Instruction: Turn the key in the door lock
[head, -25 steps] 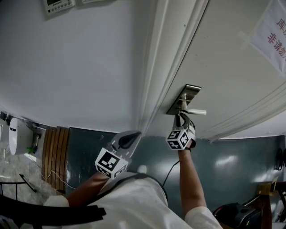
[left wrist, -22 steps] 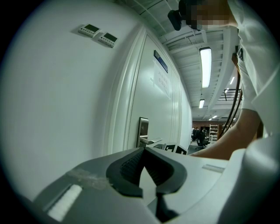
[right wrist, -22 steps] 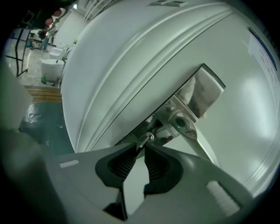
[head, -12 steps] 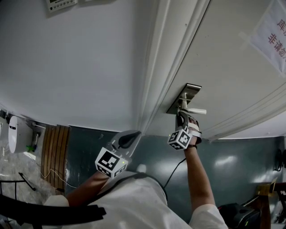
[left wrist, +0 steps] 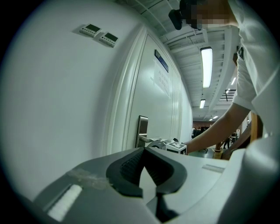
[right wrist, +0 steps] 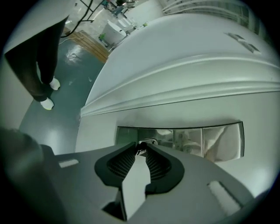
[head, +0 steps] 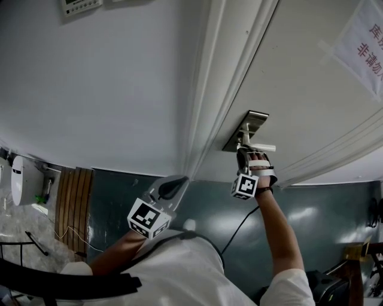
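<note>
On the white door, the metal lock plate (head: 246, 130) sits with its lever handle (head: 260, 147) sticking out. My right gripper (head: 242, 156) is up against the plate just below the lever. In the right gripper view the small metal key (right wrist: 141, 148) stands in the plate (right wrist: 197, 138), and the right gripper (right wrist: 140, 147) has it between its jaw tips. The jaws are opening while the pads still touch the key. My left gripper (head: 172, 185) hangs shut and empty beside the door frame, away from the lock plate (left wrist: 142, 127).
The moulded door frame (head: 209, 107) runs just left of the lock. A paper notice (head: 362, 45) is taped to the door, and wall control panels (head: 78, 7) sit high on the wall. A person (right wrist: 37, 65) stands on the green floor behind.
My right gripper has rolled about its own axis at the lock; its marker cube and forearm swung to the right. The left gripper stayed where it was.
</note>
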Available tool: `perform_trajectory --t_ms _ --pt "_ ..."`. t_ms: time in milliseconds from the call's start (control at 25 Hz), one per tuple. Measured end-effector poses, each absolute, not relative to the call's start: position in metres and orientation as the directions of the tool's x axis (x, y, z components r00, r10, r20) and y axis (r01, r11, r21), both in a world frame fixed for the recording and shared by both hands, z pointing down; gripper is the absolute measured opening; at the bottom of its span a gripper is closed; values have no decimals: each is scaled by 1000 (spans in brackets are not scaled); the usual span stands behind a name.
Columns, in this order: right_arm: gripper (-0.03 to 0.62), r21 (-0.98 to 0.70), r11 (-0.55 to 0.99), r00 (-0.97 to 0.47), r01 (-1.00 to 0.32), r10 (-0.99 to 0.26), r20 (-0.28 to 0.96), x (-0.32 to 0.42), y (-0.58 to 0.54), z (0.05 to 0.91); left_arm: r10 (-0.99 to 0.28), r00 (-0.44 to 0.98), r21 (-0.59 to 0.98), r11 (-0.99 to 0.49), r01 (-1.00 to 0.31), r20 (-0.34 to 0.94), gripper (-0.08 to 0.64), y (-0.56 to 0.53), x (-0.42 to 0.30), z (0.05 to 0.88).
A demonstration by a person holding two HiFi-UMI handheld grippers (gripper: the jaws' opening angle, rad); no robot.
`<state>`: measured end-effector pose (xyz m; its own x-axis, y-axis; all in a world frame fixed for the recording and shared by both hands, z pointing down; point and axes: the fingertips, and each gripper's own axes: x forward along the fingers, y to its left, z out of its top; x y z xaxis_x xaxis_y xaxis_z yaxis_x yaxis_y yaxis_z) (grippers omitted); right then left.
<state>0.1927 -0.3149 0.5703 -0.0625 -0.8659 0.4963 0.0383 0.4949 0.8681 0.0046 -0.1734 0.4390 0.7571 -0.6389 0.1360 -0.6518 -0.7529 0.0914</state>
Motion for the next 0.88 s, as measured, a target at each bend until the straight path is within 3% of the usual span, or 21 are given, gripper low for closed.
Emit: perform_trajectory --t_ms 200,640,880 --pt "80 870 491 -51 46 -869 493 194 -314 570 -636 761 91 -757 -647 127 3 -173 8 437" --pt "95 872 469 -13 -144 -882 472 194 -316 568 -624 770 90 -766 -636 129 3 -174 6 436" --pt "110 822 435 -20 -369 -887 461 195 -308 553 -607 784 94 -780 -619 125 3 -175 7 436"
